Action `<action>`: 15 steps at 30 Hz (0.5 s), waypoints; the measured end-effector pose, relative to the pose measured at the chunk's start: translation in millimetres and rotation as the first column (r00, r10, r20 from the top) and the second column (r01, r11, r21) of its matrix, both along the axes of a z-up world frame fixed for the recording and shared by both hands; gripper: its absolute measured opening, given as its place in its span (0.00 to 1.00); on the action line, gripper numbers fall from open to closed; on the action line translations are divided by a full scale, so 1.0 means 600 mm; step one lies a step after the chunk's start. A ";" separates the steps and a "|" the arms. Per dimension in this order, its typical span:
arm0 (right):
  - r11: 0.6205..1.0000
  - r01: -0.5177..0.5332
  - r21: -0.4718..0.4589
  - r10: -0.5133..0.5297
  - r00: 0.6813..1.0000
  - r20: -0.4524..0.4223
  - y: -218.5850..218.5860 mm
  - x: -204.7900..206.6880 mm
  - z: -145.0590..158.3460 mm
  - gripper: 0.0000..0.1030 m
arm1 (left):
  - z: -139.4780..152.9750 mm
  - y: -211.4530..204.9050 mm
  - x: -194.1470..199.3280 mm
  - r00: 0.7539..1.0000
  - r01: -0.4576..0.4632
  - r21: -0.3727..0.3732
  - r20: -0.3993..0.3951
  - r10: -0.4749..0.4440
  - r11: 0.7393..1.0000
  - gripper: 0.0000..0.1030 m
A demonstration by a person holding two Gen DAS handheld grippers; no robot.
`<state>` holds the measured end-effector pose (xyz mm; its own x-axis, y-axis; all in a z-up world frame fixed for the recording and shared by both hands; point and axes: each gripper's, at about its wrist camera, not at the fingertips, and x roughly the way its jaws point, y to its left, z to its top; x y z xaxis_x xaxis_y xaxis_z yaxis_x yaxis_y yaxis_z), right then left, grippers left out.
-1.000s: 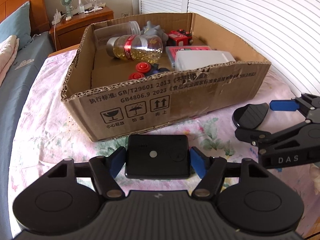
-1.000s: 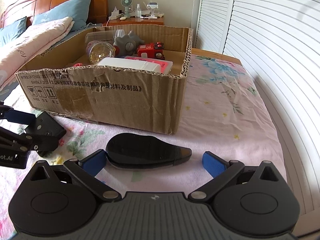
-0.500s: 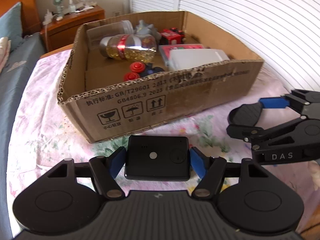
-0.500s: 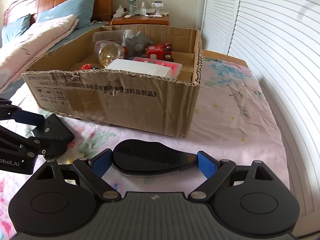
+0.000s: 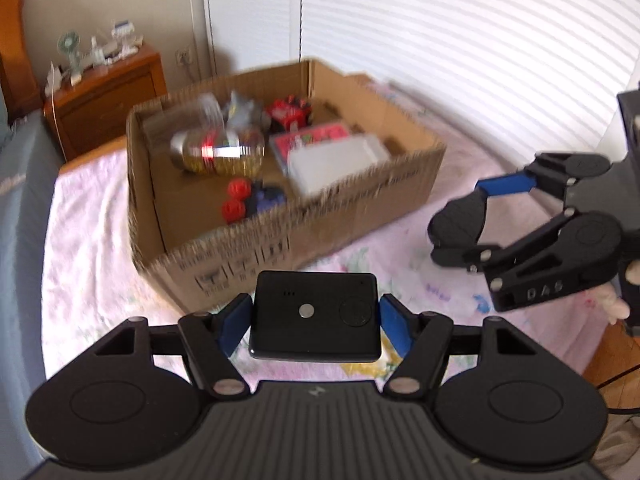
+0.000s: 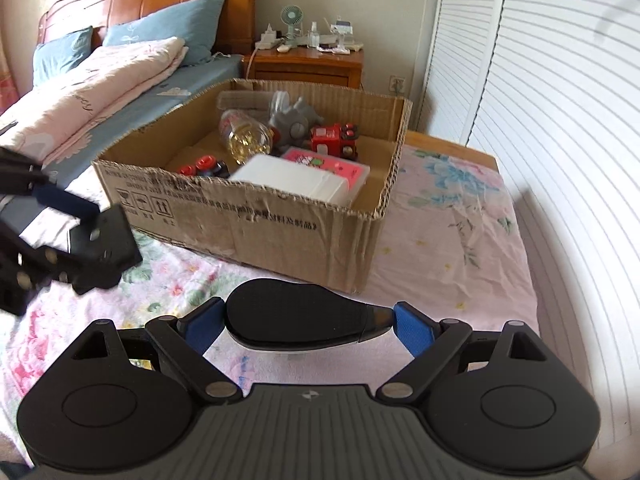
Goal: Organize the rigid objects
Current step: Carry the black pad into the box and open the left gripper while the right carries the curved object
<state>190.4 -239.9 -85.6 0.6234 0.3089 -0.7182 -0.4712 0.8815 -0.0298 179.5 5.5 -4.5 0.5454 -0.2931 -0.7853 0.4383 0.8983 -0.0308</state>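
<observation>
Several items already lie in the cardboard box point(image 6: 248, 216) on the bed. Left tongs point(image 5: 316, 320) clamp a black rectangular device point(image 5: 316, 316); right tongs point(image 6: 304, 324) clamp a black oval case point(image 6: 296, 316), both short of the box and not yet dropped in.

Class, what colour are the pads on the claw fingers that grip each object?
Blue pads, seen best in the right wrist view.

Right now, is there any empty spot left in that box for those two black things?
Yes. The box has bare cardboard floor at its left end, between the left wall and the red knobs. The right half is crowded: bottle, grey toy, red car, white case. Outside, the bedspread right of the box is bare.
</observation>
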 end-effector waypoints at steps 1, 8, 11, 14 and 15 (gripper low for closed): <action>1.000 -0.004 0.002 0.004 1.000 0.008 -0.001 -0.002 0.006 0.90 | 0.010 0.001 0.002 1.000 0.000 -0.001 0.013 0.000 1.000 0.67; 0.999 -0.030 0.022 0.028 0.998 0.054 -0.003 -0.009 0.043 0.90 | 0.043 0.015 0.051 0.993 -0.063 -0.007 0.103 0.063 0.998 0.67; 0.999 -0.033 0.018 0.032 0.997 0.072 -0.001 -0.008 0.056 0.90 | 0.035 0.022 0.082 0.989 -0.102 -0.003 0.104 0.102 0.995 0.67; 0.999 -0.036 0.015 0.035 0.996 0.083 0.001 -0.009 0.066 0.90 | 0.019 0.032 0.110 0.988 -0.138 0.005 0.077 0.137 0.990 0.67; 0.999 -0.037 0.013 0.036 0.996 0.087 0.002 -0.009 0.068 0.90 | 0.013 0.033 0.117 0.988 -0.137 0.008 0.073 0.136 0.990 0.67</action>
